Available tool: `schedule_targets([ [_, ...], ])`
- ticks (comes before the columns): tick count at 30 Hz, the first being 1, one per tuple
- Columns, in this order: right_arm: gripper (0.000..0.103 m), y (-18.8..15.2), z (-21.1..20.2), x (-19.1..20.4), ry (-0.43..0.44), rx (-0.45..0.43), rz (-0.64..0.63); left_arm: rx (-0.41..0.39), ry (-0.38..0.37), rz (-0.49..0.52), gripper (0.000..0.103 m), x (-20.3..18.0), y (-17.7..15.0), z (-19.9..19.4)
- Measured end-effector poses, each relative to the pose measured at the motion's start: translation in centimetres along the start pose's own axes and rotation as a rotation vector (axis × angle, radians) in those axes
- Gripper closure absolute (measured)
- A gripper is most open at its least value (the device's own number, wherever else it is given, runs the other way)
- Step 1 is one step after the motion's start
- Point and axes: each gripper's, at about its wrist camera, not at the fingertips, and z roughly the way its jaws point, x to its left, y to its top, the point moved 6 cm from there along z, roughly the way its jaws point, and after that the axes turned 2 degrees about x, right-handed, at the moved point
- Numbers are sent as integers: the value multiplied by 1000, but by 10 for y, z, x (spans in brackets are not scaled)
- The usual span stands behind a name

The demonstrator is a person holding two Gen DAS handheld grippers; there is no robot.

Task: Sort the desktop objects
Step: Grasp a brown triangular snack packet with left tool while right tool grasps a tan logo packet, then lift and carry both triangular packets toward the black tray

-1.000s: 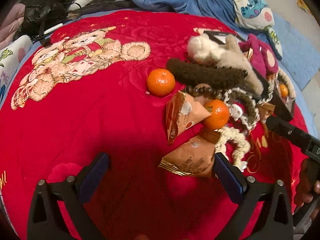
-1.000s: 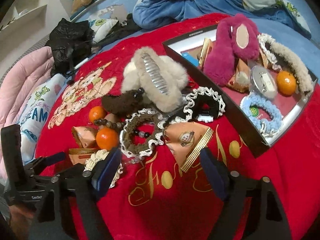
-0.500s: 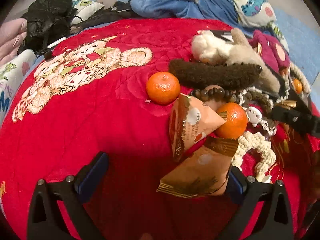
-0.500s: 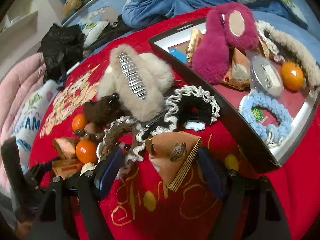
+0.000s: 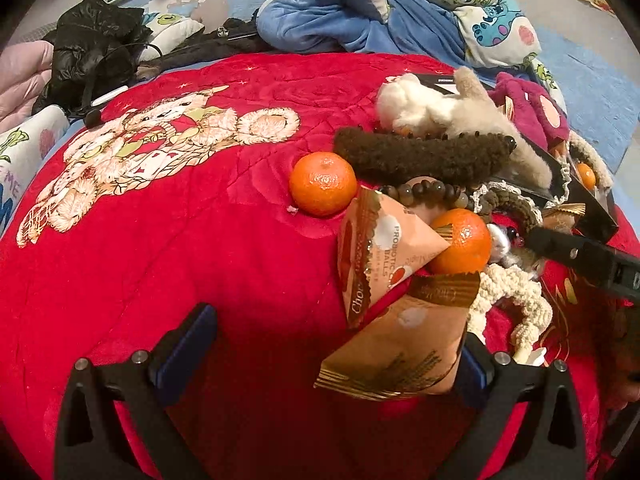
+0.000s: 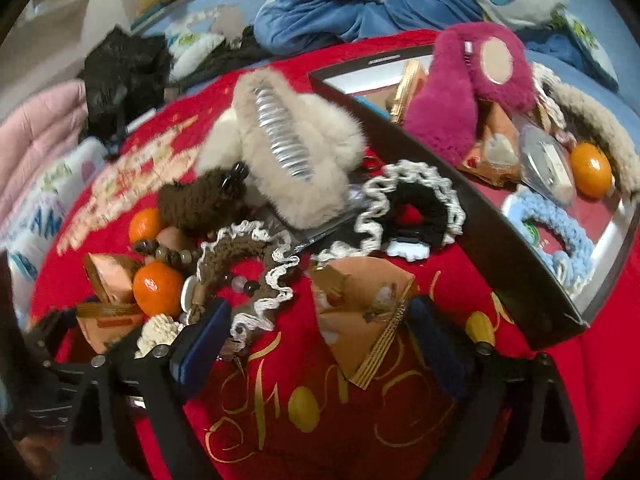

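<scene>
On the red blanket lies a heap of small things. In the left wrist view my left gripper is open, and a peach snack packet lies between its fingers, against the right one. A second packet leans on a tangerine, with another tangerine beside them. My right gripper is open around a third packet, which sits nearer its right finger. The black tray at the right holds a magenta plush clip, a tangerine and a blue scrunchie.
A beige fur clip, a brown fuzzy clip, a bead bracelet, a lace-edged black scrunchie and a cream knit scrunchie crowd the heap. Blue bedding and a black bag lie beyond the blanket.
Both grippers have closed in on the heap. The lower packet now sits between my left fingers, and the third packet, ahead of my right fingers before, now lies between them.
</scene>
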Motion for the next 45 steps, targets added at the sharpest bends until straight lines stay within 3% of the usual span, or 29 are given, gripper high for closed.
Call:
schedule_targets([
  [1,28,0,-2,-4,3,-10,19,0,1,0,0,0,0,0],
  [3,48,-2,-9,-15,9,-32,71,-2,2,1,0,-1,0,1],
  [6,63,-3,-15,-30,46,-38,129,-3,5,2,0,-1,0,1],
  [9,64,-4,-17,-34,79,-20,130,-1,6,1,0,0,0,0],
  [19,73,-8,-21,-37,64,-25,104,-1,14,4,0,0,-1,-1],
  [22,76,-7,-22,-37,60,-24,107,-16,19,7,12,-1,-2,-6],
  [27,80,-10,-30,-35,49,-36,114,-45,19,11,52,-3,-7,-23],
  [33,80,-17,-40,-32,44,-47,118,-47,-36,-75,56,10,-23,-42],
  [45,80,-32,-65,-27,45,-65,126,0,-8,-187,56,23,-62,-83],
])
